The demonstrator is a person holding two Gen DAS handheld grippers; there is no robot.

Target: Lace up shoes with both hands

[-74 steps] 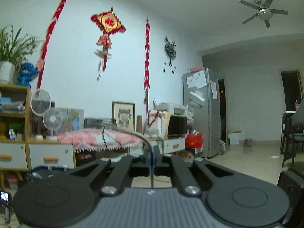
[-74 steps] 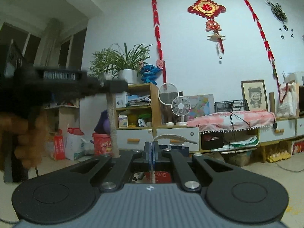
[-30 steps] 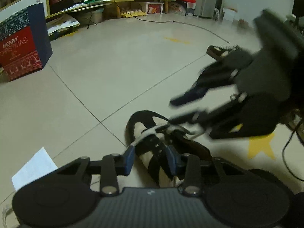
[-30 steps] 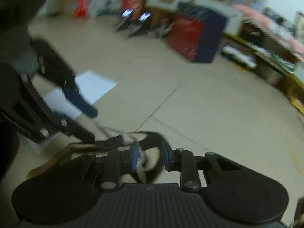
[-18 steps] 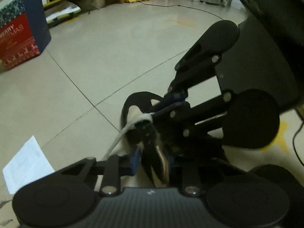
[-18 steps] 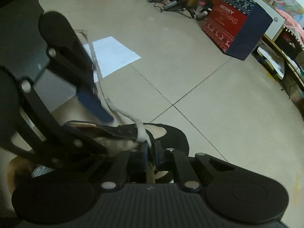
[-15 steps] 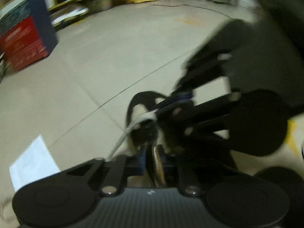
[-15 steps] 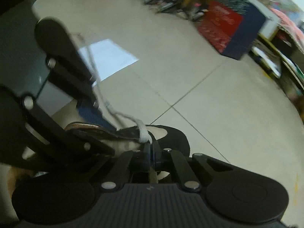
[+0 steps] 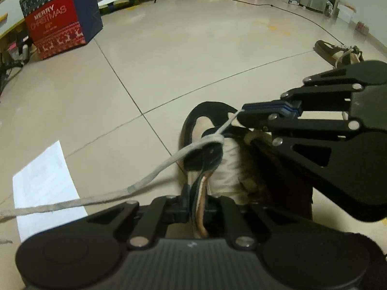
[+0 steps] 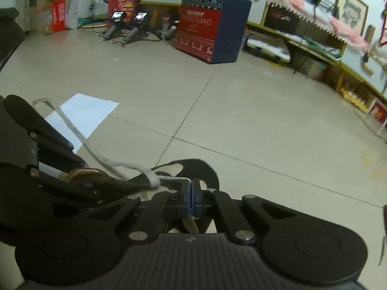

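Shoe (image 9: 217, 159) is sitting on the tiled floor (image 9: 169, 55) directly ahead of both grippers, black toe pointing away from them.

Left wrist view only: a second shoe (image 9: 338, 54) is lying far ahead and to the right, well apart from the first; a thin cable is running across the floor toward it. The right gripper (image 9: 241, 114) is reaching in from the right, just above the shoe's opening.

Right wrist view only: the left gripper's linkage (image 10: 46, 149) is coming in from the left; small devices with lit screens are lying on the floor far ahead, with bags and a red bucket behind them, and a low cabinet under a pink cloth is running along the wall to the right.

Both views: a sheet of white paper (image 9: 46, 181) is lying on the floor to the left of the shoe, and a red and blue box (image 9: 60, 17) printed "MERRY CHRISTMAS" is standing well beyond it.

Left gripper (image 9: 197, 207): jaws are nearly closed and pinching the upright side edge of the shoe between the pads.

Right gripper: jaws are fully closed, pads meeting, and clamping the pale lace (image 9: 154, 174) at its end where it leaves the shoe. From the shoe's front eyelets the other length of lace is running out loose to the left, crossing over the paper.
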